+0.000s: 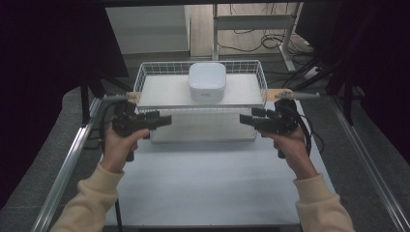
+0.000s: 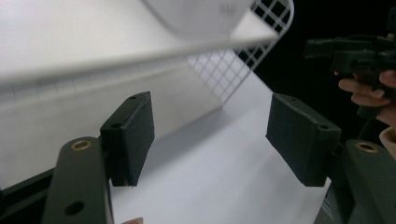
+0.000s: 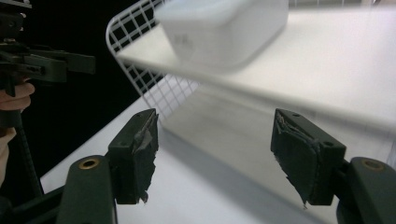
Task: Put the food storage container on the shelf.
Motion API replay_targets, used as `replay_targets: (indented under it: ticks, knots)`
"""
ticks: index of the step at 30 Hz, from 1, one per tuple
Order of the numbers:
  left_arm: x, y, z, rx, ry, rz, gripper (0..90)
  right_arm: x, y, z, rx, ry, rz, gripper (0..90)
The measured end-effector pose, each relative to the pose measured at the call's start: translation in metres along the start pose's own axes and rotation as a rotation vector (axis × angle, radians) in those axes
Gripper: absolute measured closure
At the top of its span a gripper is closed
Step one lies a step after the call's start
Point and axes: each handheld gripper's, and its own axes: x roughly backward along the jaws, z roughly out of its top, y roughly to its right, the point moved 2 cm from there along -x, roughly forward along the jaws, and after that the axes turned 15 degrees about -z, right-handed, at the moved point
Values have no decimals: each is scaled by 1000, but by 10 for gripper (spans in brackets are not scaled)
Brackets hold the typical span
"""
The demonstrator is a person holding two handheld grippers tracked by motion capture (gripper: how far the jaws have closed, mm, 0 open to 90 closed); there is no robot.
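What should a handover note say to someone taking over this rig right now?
Left claw: open, nothing between the pads, held at the basket's left end.
Right claw: open, nothing between the pads, held at the basket's right end.
Both point inward toward each other, below the basket's wooden handles.
Basket: white wire, raised on the shelf at the far side of the table.
Box: white, lidded, sitting in the basket's middle.
Done: box is in the basket; neither claw holds anything.
Left: cannot tell from the views; if the basket must move, grip both ends.
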Motion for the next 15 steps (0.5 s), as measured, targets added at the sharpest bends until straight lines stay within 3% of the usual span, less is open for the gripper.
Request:
replay_targets:
  ticks: [3, 4, 6, 7, 10, 11, 15]
  knots:
    - [-3, -2, -31, -9, -37, 37, 320, 5, 3, -29, 5, -10, -11, 314]
    - [-4, -5, -44, -6, -46, 51, 318, 8, 6, -49, 16, -17, -31, 310]
    - [-6, -9, -63, 5, -65, 71, 318, 8, 7, -56, 18, -21, -38, 309]
    - [-8, -12, -79, 13, -89, 73, 317, 9, 9, -76, 26, -41, -52, 306]
    - [-11, -16, -94, 22, -122, 73, 315, 8, 12, -94, 31, -74, -67, 300]
    - [-12, -20, -107, 36, -147, 72, 314, 7, 15, -111, 31, -101, -77, 299]
    - [-15, -27, -123, 74, -169, 74, 308, 4, 18, -127, 32, -136, -79, 300]
